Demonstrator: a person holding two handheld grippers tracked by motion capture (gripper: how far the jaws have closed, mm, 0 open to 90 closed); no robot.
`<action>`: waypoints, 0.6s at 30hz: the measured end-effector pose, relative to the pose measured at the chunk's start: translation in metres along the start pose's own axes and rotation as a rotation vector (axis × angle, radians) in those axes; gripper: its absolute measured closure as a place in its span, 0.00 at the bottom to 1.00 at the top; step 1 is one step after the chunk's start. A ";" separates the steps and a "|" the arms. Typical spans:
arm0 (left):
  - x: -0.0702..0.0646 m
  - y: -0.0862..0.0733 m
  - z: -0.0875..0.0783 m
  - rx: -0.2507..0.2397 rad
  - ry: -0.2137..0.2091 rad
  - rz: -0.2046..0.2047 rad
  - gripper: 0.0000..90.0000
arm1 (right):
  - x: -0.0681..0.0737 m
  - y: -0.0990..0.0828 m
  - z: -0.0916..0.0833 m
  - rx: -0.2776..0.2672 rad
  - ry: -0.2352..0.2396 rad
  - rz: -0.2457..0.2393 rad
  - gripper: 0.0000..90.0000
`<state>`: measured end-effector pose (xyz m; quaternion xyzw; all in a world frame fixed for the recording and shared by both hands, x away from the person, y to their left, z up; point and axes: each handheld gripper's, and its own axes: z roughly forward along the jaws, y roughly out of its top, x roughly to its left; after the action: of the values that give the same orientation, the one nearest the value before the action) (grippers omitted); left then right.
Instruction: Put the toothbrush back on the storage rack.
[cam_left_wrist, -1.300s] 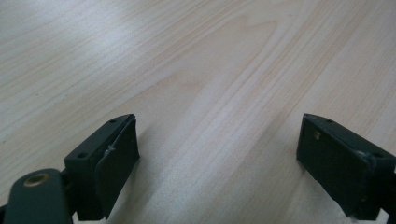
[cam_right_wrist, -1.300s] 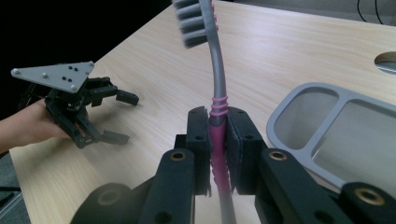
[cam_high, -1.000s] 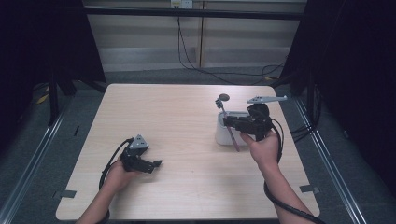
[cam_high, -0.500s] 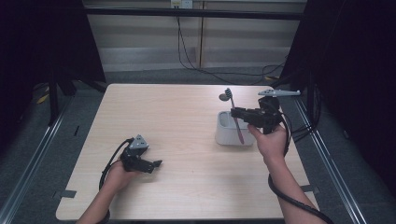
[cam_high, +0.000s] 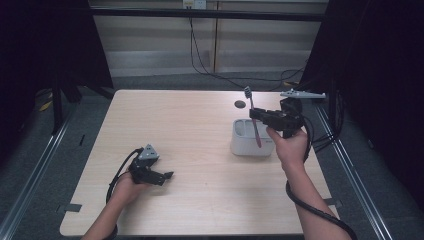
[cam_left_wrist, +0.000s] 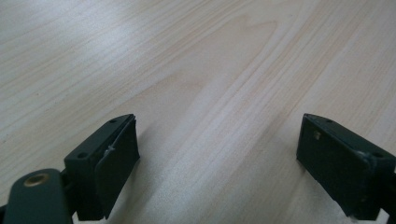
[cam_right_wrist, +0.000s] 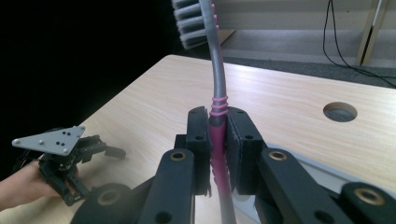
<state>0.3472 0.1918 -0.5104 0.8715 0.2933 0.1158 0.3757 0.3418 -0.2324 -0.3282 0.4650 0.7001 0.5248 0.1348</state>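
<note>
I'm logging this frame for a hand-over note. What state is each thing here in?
Toothbrush: upright, bristles up, clamped by its pink grip, lower end over the holder.
White holder: upright on the table.
Right gripper: shut on the toothbrush.
Left gripper: open, nothing between its jaws, low over the table.

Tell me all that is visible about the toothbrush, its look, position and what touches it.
The toothbrush has a grey, slightly curved neck, a head of grey and white bristles at the top, and a pink ribbed handle that looks like plastic or rubber. It stands nearly upright, head up. The right gripper is shut on the pink handle, both pads pressing it. In the high view its lower end hangs over the white container; whether it touches this, I cannot tell.
</note>
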 end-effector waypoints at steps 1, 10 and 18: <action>0.000 0.000 0.000 0.000 -0.001 -0.001 0.14 | 0.000 0.001 0.000 -0.005 0.000 -0.003 0.89; 0.000 0.000 0.000 0.000 -0.001 0.000 0.14 | 0.000 0.006 0.005 -0.023 -0.004 -0.004 0.89; 0.000 0.000 0.000 0.000 -0.001 -0.001 0.14 | -0.005 0.006 0.008 -0.038 -0.017 -0.002 0.89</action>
<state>0.3472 0.1918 -0.5104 0.8714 0.2935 0.1153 0.3759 0.3532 -0.2311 -0.3276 0.4662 0.6893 0.5338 0.1502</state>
